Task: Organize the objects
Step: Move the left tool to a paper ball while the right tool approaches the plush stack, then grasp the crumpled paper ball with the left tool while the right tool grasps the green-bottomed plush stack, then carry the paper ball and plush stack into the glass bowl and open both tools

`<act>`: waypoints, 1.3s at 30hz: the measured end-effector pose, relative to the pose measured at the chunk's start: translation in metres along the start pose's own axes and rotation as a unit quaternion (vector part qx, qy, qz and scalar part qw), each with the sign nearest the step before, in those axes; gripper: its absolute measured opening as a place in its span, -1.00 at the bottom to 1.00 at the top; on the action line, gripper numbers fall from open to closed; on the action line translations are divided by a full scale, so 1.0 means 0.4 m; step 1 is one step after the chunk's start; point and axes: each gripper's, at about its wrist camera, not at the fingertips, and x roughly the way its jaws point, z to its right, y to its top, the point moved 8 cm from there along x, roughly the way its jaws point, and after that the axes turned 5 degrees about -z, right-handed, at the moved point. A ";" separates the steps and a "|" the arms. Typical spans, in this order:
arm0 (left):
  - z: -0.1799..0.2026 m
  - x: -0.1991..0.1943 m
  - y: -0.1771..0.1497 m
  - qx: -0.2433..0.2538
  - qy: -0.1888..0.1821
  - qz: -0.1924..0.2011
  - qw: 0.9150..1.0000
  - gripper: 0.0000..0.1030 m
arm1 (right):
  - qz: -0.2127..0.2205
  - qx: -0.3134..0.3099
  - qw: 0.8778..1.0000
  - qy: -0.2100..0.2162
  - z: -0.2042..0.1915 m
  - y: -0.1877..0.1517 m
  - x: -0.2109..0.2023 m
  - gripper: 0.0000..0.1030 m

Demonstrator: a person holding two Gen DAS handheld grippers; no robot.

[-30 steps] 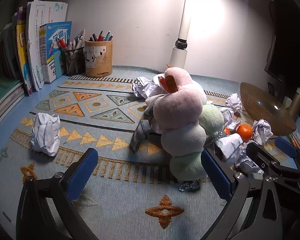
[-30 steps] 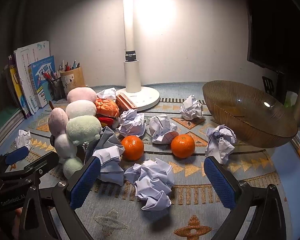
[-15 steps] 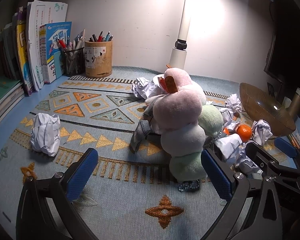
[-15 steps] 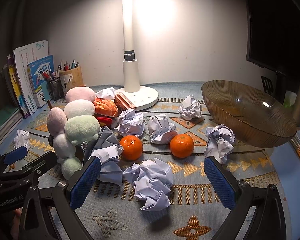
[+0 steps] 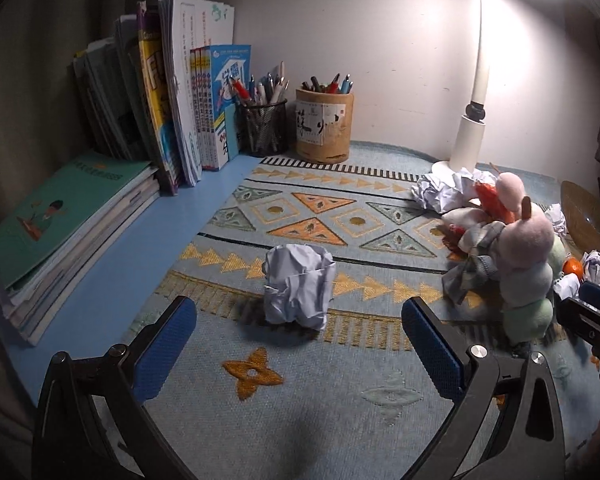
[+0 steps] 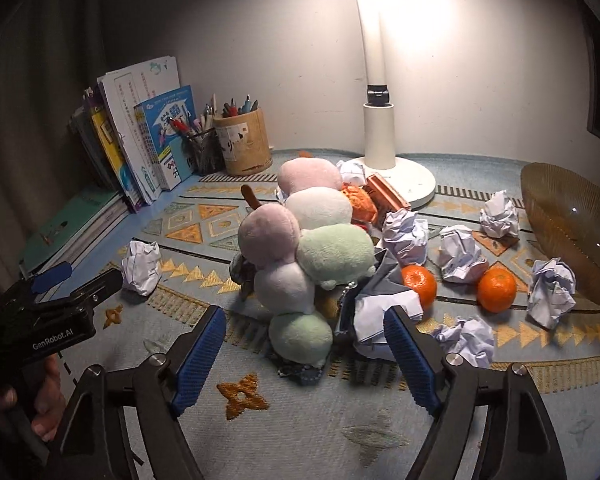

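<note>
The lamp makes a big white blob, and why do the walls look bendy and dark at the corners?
Left wrist view: the lamp head glares white at the top edge. Right wrist view: its glow washes out the wall. Both views: the fisheye lens bends straight lines and darkens the corners.

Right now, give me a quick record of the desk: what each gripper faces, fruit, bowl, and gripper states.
left gripper: open, facing a lone paper ball
right gripper: open, jaws just been closing, nothing pressed between them, facing the plush toy
oranges: two, on the mat
bowl: tilted, at the right, looks empty
</note>
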 end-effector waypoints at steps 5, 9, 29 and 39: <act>-0.022 0.082 0.004 -0.010 -0.012 -0.030 0.999 0.98 | -0.034 -0.001 0.999 -0.020 0.001 0.002 0.090 0.49; -0.007 0.121 0.018 -0.003 -0.012 -0.036 0.999 0.92 | -0.042 -0.025 0.998 -0.039 -0.012 0.012 0.135 0.47; 0.239 -0.114 -0.017 0.022 -0.139 0.013 0.990 -0.21 | -0.048 0.043 0.991 0.114 0.074 -0.011 -0.106 -0.47; 0.225 -0.104 -0.077 -0.001 -0.115 -0.007 0.993 -0.21 | -0.094 -0.030 0.991 0.089 -0.009 -0.102 0.006 0.30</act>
